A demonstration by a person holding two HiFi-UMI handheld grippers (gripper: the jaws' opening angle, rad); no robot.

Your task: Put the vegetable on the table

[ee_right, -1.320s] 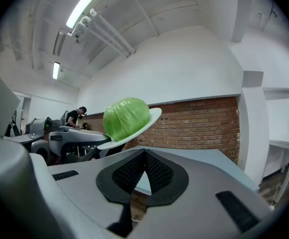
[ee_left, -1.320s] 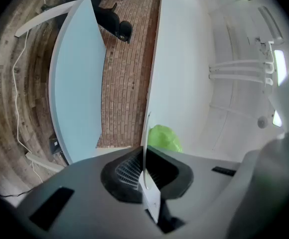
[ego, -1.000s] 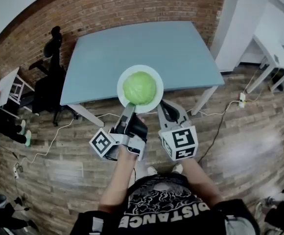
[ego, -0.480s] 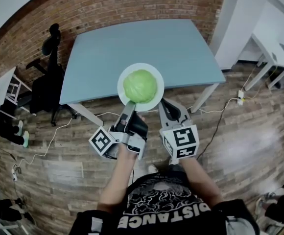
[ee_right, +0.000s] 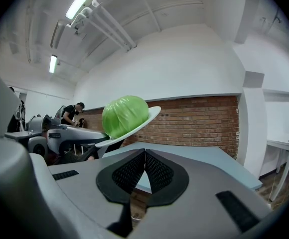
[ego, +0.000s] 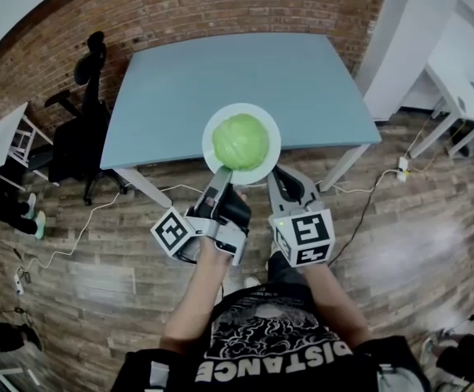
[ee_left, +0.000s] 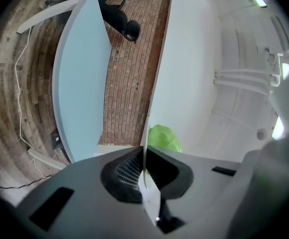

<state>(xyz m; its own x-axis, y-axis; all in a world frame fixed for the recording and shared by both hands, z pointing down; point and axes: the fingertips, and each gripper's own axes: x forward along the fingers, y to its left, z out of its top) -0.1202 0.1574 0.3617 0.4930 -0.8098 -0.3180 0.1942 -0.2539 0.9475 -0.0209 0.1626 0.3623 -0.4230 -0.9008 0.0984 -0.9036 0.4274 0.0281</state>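
Brick wall (ego: 221,11) behind, blue-grey table (ego: 188,88) on wood floor (ego: 98,268) ahead of you. Your left gripper (ego: 220,175) is clamped on the near rim of the white plate (ego: 272,161); its own view shows the thin rim pinched between the pads. Green cabbage (ego: 240,141) sits on the plate, which is held in the air over the table's near edge and looks tilted in the right gripper view. Your right gripper (ego: 278,174) is just beside the plate, jaws closed together with nothing between them.
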